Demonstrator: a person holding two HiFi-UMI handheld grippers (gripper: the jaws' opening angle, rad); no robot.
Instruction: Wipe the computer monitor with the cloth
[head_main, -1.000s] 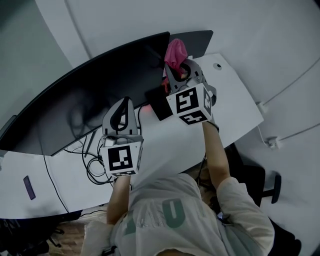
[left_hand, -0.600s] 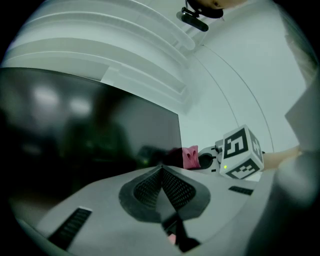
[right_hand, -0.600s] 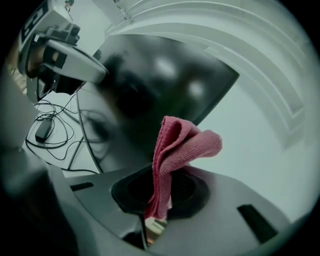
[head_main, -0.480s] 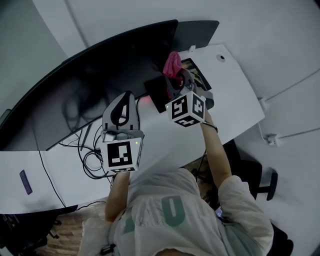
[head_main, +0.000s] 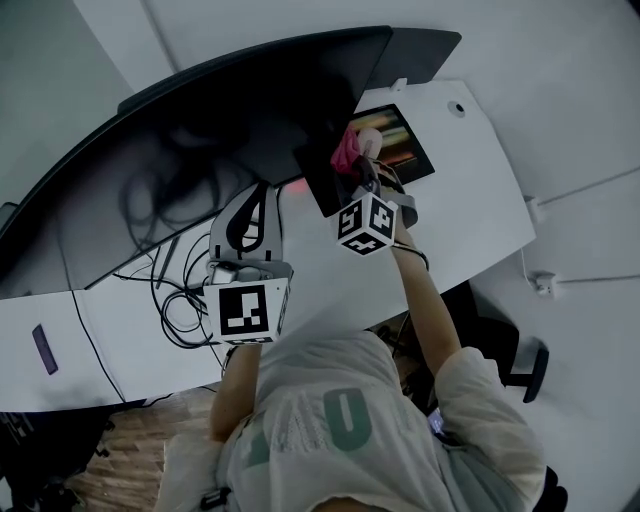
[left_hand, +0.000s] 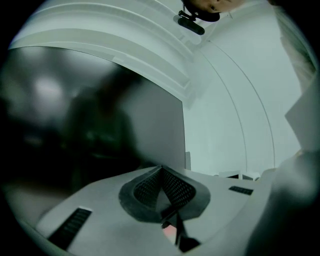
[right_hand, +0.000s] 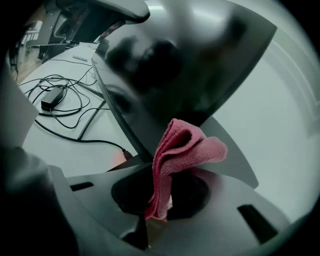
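Nearest the person, the left gripper (head_main: 255, 200) hangs over the white desk (head_main: 470, 190). Its jaws are pressed together on nothing, tips pointing toward twelve o'clock. It seems parked there simply to keep out of the way, since this job needs only one tool. A tangle of black cables (head_main: 180, 300) lies on the desk at about nine o'clock from its marker cube.

Further out, the right gripper (head_main: 362, 168) reaches forward. Its jaws are clamped on a folded pink microfibre cloth (right_hand: 180, 150), gripped low so a loose pad of fabric stands proud of the tips to meet the glass first. In the head view the cloth (head_main: 347, 150) sits at roughly twelve o'clock from that gripper's cube. A small flat screen with a coloured display (head_main: 395, 140) lies on the desk at one o'clock.

Beyond stands the wide, curved, dark computer monitor (head_main: 230, 120). The cloth is up at its lower right corner, a sensible place to begin a sweep. Whether fabric actually touches the panel (right_hand: 190, 60) is hard to settle from either view; probably it is only just beside it.
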